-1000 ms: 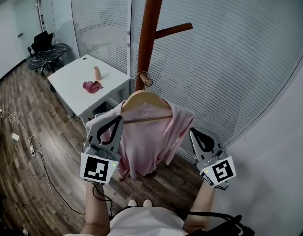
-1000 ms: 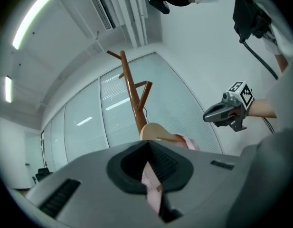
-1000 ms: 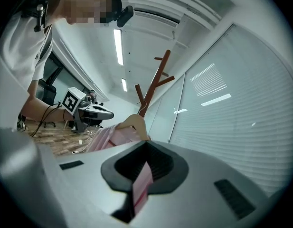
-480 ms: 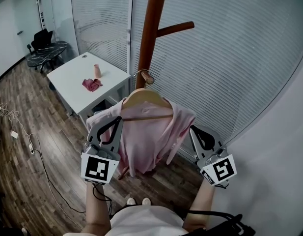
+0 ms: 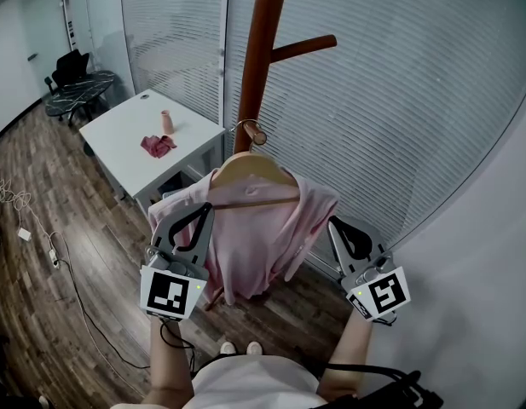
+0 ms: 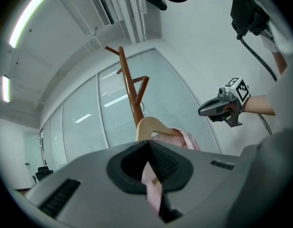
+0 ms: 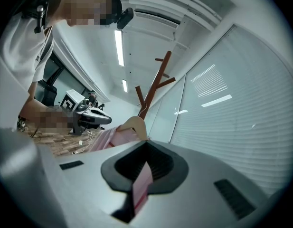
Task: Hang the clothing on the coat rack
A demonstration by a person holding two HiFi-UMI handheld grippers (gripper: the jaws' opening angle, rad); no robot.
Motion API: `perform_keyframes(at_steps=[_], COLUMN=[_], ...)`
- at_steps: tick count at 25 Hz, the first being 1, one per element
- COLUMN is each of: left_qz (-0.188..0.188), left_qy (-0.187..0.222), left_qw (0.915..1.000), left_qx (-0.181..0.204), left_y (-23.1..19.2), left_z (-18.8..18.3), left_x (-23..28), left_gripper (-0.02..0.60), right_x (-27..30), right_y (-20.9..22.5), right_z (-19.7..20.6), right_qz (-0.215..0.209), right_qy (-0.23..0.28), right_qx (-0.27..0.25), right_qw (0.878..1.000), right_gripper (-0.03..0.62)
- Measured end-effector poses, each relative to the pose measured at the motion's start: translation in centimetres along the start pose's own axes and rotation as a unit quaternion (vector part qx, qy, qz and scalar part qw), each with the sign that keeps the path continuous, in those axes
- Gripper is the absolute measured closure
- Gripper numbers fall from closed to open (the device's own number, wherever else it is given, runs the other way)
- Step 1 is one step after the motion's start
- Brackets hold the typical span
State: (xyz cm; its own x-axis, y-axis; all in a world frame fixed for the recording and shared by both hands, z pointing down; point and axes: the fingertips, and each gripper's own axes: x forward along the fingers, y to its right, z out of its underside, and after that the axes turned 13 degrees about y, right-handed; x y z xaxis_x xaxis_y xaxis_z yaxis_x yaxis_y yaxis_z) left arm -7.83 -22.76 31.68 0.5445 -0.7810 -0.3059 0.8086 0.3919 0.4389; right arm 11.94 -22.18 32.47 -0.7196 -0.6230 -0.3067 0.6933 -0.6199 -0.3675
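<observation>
A pink shirt (image 5: 254,241) hangs on a wooden hanger (image 5: 250,170) in front of the brown coat rack pole (image 5: 261,66). The hanger's metal hook (image 5: 245,129) sits at a short lower peg (image 5: 257,135); a longer peg (image 5: 301,49) juts out higher up. My left gripper (image 5: 206,209) is shut on the shirt's left edge, and a pink strip (image 6: 152,186) shows between its jaws. My right gripper (image 5: 332,225) is shut on the shirt's right edge, with pink cloth (image 7: 141,184) pinched in its jaws. Both grippers sit below the hanger's shoulders.
A glass wall with blinds (image 5: 399,100) stands right behind the rack. A white table (image 5: 118,147) to the left carries a pink cup (image 5: 167,123) and a red cloth (image 5: 158,146). Cables (image 5: 28,224) trail over the wooden floor. A dark chair (image 5: 73,71) stands far left.
</observation>
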Motion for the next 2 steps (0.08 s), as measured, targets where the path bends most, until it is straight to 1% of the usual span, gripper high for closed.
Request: perform_keyframes(at_steps=[2], left_qz=[0.000], left_qy=[-0.003], left_qw=[1.0000], left_qx=[0.001], left_y=[0.01], left_z=[0.08], left_x=[-0.03], left_gripper=[0.569], right_x=[0.11], right_y=[0.04], right_z=[-0.03], right_qz=[0.002], right_qy=[0.001], right_qx=[-0.001], right_qw=[1.000], right_gripper=[0.574])
